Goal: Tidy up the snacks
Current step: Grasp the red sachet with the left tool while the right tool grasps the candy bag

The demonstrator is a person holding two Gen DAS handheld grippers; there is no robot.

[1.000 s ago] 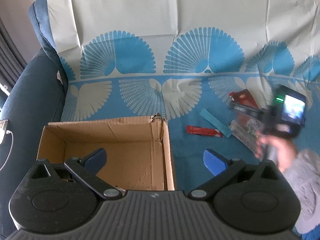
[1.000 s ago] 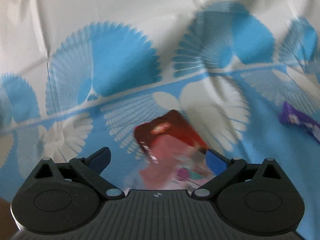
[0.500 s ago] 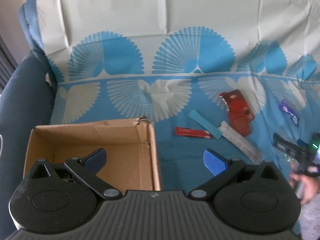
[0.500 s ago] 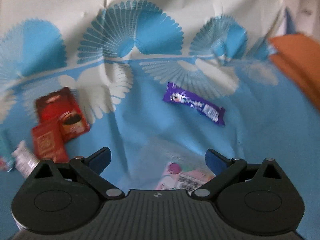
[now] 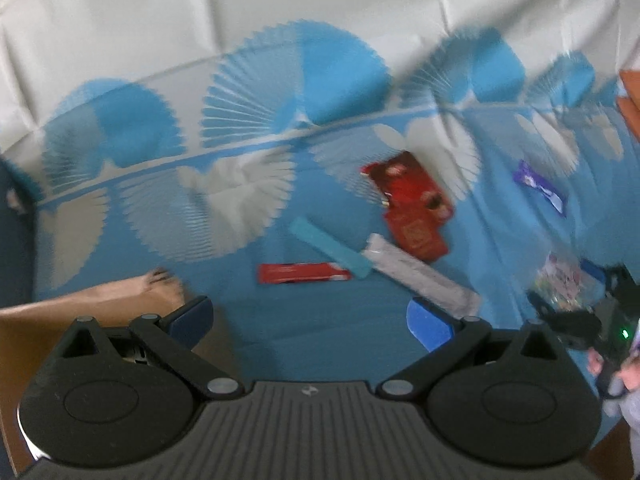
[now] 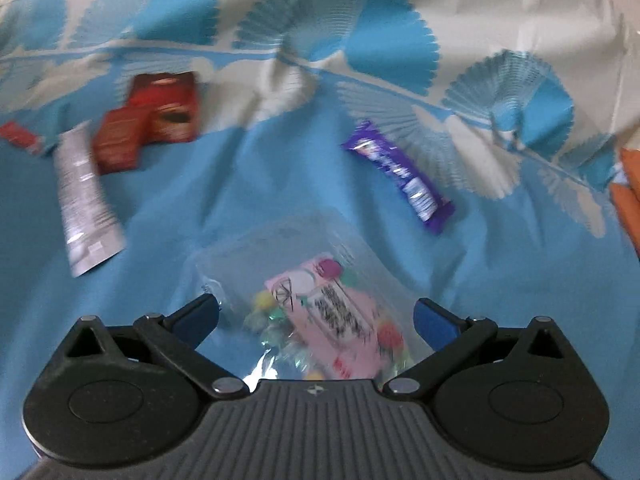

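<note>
My left gripper (image 5: 310, 320) is open and holds nothing, above blue cloth just right of a cardboard box (image 5: 120, 308). Ahead of it lie a red bar (image 5: 304, 273), a teal stick (image 5: 330, 246), a silver packet (image 5: 420, 276) and two red packets (image 5: 412, 204). My right gripper (image 6: 316, 318) is open, with a clear bag of coloured candies (image 6: 332, 280) lying on the cloth between its fingers. A purple bar (image 6: 400, 176) lies beyond the bag. In the left wrist view the right gripper (image 5: 568, 296) sits at the far right beside that bag (image 5: 560, 272).
A blue and white fan-patterned cloth (image 6: 280, 184) covers the surface and rises up behind it. An orange object (image 6: 628, 200) sits at the right edge. A person's hand (image 5: 628, 376) holds the right gripper. Both views are blurred by motion.
The left view has swung right, so the box slid to the lower left corner. The right gripper has moved right, away from the red packets, and the candy bag now lies between its fingers.
</note>
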